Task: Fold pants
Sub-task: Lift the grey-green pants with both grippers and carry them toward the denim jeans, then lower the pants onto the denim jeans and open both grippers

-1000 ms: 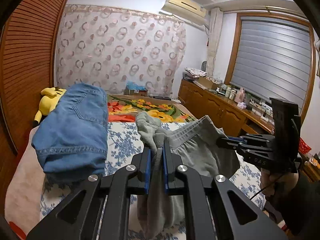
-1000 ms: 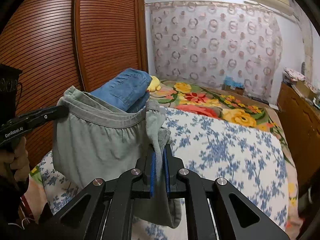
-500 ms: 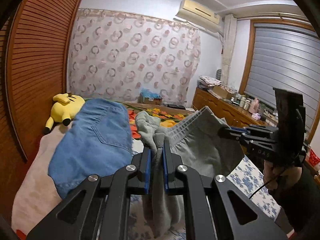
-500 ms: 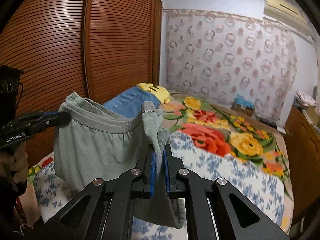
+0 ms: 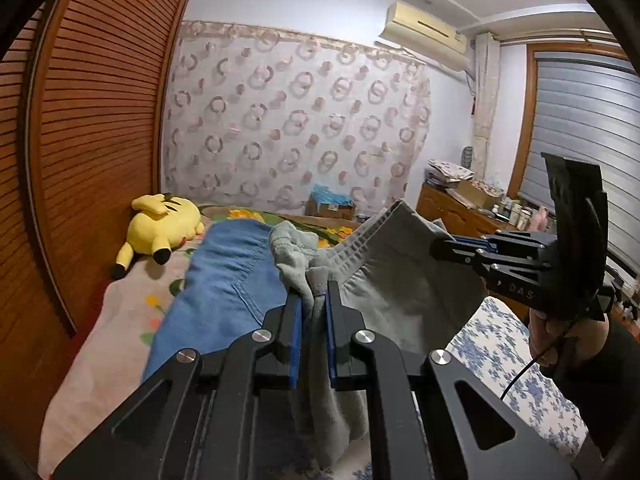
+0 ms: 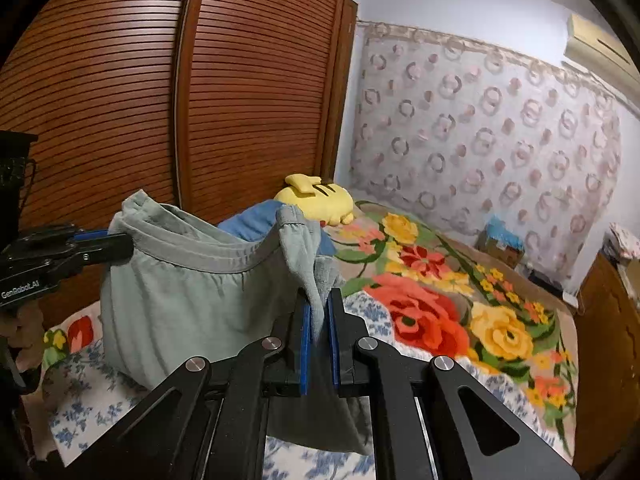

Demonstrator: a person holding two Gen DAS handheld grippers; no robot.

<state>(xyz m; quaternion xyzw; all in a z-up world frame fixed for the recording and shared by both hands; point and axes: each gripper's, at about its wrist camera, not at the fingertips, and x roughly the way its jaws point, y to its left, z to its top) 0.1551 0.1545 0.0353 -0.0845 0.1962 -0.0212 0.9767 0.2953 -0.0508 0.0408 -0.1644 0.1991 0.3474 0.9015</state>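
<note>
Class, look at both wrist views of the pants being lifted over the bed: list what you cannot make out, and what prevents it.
- Gray pants: legs hidden in both views, behind left gripper and right gripper.
- Blue jeans: near end cut off, left view; mostly behind pants, right view.
- Dresser items: too small.

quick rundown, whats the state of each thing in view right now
grey pants: lifted off the bed, waistband stretched between both grippers
left gripper: shut on grey pants
right gripper: shut on grey pants
blue jeans: folded, lying on the bed
yellow plush toy: lying by the wardrobe
</note>
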